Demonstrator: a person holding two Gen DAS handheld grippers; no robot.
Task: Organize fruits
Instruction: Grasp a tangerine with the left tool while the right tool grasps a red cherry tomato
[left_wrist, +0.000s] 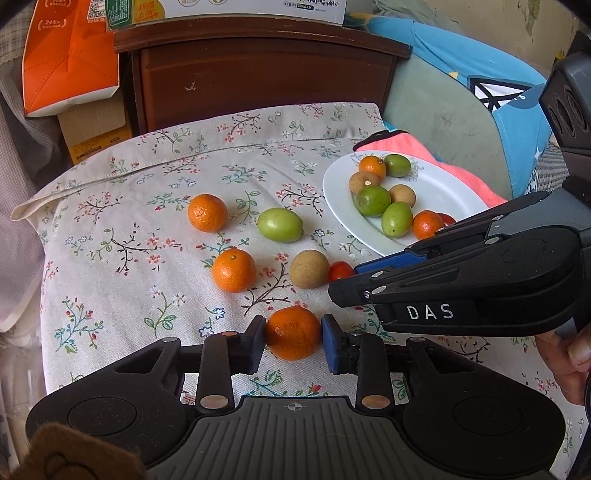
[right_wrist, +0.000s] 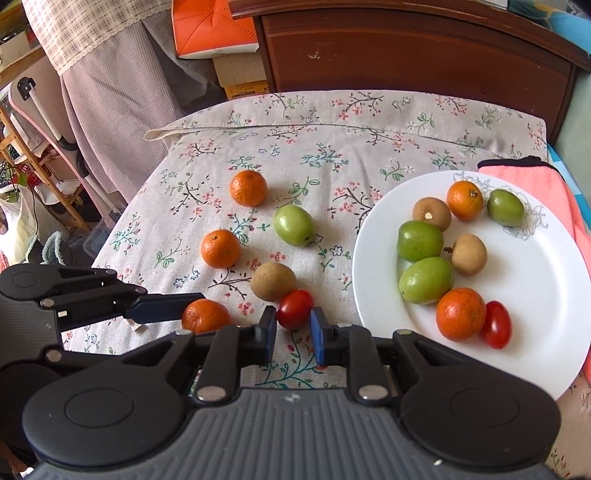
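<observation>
My left gripper (left_wrist: 293, 338) has its fingers around a small orange (left_wrist: 293, 333) on the flowered cloth, pads touching or nearly touching its sides. My right gripper (right_wrist: 293, 326) straddles a cherry tomato (right_wrist: 294, 308), with small gaps at both pads. The same orange (right_wrist: 205, 315) and the left gripper's fingers (right_wrist: 162, 306) show at the left of the right wrist view. A white plate (right_wrist: 535, 295) at the right holds several fruits: oranges, green jujubes, longans and a tomato. Loose on the cloth lie two oranges (right_wrist: 248, 187) (right_wrist: 220, 248), a green jujube (right_wrist: 294, 225) and a longan (right_wrist: 272, 281).
A dark wooden cabinet (left_wrist: 266, 74) stands behind the table. A pink towel (right_wrist: 532, 192) lies beyond the plate. An orange box (left_wrist: 70, 55) sits at the back left. The cloth's left edge (right_wrist: 122, 229) drops off toward shelves and a bag.
</observation>
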